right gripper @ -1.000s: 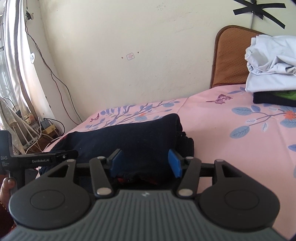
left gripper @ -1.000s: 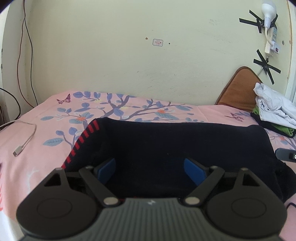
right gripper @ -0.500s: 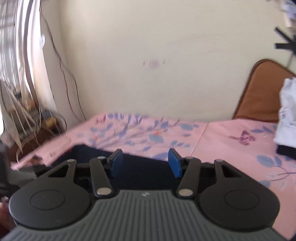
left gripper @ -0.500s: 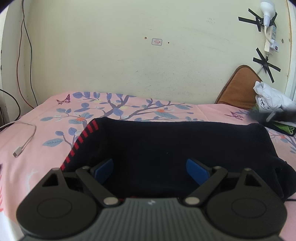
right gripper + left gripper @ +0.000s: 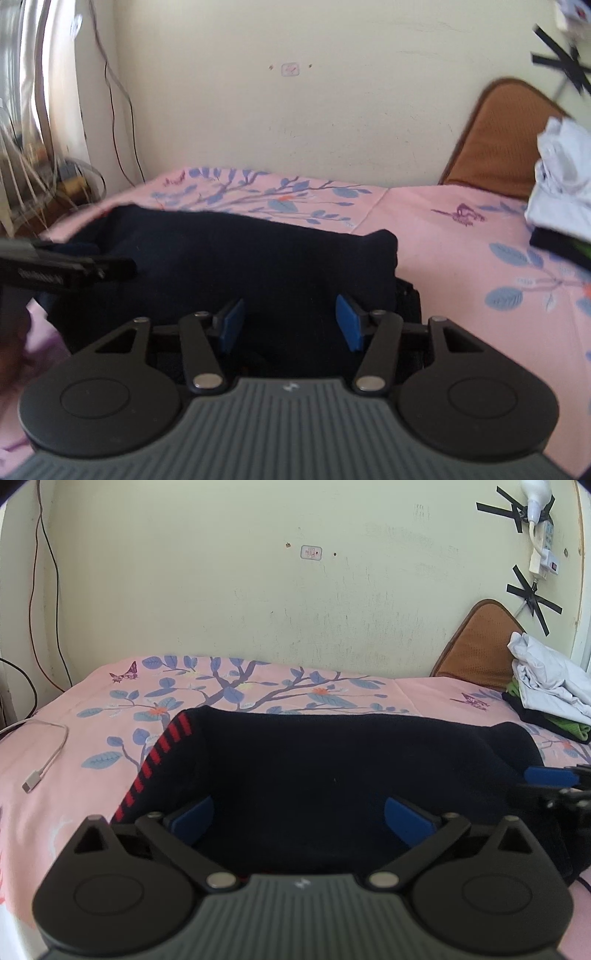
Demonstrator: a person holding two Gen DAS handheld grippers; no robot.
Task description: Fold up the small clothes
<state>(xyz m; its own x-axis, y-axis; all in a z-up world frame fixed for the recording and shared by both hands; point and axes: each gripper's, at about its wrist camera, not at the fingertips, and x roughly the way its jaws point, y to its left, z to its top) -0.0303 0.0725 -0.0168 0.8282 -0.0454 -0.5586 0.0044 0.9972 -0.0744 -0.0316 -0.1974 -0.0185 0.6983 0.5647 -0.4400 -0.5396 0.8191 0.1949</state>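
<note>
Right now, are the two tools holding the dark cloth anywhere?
No. The left tool is opening, its pads spread wide over the dark garment without pinching it. The right tool is open too, gripping nothing.

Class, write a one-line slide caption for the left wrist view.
Left gripper opening its fingers over a dark garment spread on the pink floral bedsheet.

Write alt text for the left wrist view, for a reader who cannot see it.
The left tool, its jaws opening wide with nothing pressed between the blue pads, hangs over a dark navy garment with a red-striped edge spread on a pink floral bedsheet. The right tool shows at the garment's right edge; folded clothes lie beyond, by the wall.
</note>
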